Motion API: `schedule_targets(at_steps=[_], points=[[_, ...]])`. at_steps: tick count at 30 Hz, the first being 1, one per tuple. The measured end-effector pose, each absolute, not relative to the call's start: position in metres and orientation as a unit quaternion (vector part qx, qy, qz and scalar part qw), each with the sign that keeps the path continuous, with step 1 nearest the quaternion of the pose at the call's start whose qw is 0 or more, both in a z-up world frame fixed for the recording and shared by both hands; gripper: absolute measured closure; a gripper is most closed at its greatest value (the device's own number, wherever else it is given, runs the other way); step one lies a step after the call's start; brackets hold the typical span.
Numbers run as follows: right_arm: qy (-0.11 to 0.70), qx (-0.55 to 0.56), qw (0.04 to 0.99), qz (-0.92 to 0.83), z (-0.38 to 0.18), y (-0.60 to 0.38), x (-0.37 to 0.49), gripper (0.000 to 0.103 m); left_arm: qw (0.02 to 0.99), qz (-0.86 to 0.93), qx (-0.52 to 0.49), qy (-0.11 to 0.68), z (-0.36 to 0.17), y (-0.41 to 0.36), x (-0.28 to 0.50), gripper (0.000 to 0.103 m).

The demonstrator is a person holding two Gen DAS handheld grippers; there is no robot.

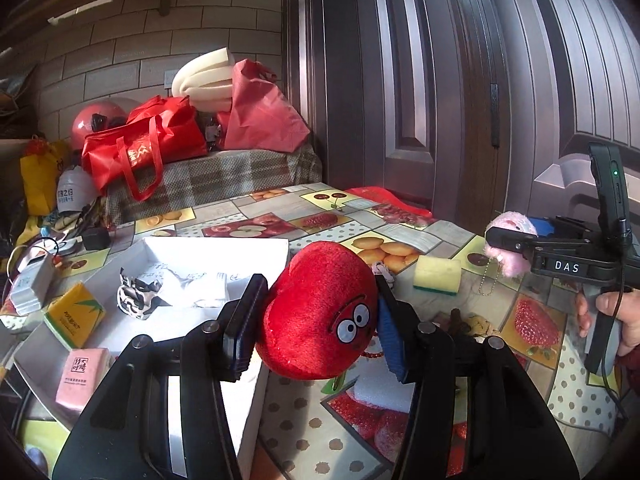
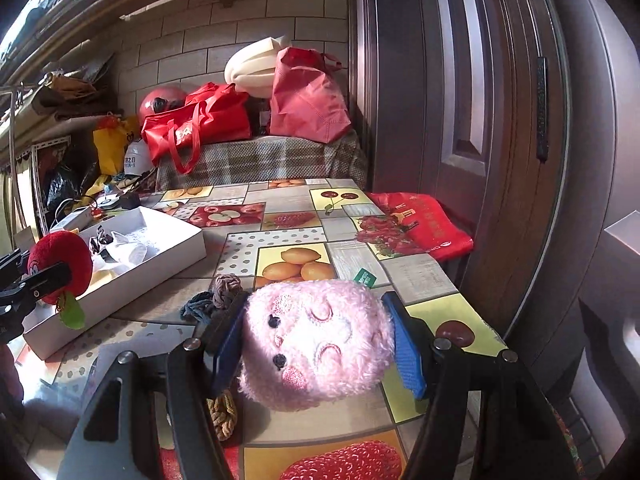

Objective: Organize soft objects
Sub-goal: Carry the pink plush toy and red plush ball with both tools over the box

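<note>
My left gripper (image 1: 316, 316) is shut on a red plush apple with cartoon eyes (image 1: 320, 320), held above the table just right of the white box (image 1: 224, 248). It also shows in the right wrist view (image 2: 64, 264), over the box's near edge (image 2: 120, 280). My right gripper (image 2: 316, 344) is shut on a pink fluffy plush (image 2: 316, 340), held above the table's right part. In the left wrist view that pink plush (image 1: 510, 236) and right gripper (image 1: 508, 242) are at the far right, with a ball chain hanging below.
The box holds tissue packs (image 1: 74, 314), crumpled paper (image 1: 192, 284) and a black-and-white cloth (image 1: 134, 298). A yellow sponge (image 1: 437, 276), knotted fabric pieces (image 2: 216, 296) and a braided cord (image 2: 222, 412) lie on the fruit-print tablecloth (image 2: 288, 216). Red bags (image 2: 200, 124) behind; door at right.
</note>
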State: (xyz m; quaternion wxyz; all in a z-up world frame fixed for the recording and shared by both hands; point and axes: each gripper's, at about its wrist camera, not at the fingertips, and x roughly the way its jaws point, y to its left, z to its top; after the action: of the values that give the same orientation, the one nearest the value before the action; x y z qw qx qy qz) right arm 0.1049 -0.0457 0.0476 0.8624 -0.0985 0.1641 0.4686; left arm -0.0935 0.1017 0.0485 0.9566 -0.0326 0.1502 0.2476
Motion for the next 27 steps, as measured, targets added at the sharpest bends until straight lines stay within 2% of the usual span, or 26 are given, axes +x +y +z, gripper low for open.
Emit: schedule_targets(at_steps=[27], points=[[0.156,-0.122,0.813,0.548,0.043,0.005,0.038,0.038,0.949,0.279,-0.038,0.141,0.047,0.123,-0.139,0.051]])
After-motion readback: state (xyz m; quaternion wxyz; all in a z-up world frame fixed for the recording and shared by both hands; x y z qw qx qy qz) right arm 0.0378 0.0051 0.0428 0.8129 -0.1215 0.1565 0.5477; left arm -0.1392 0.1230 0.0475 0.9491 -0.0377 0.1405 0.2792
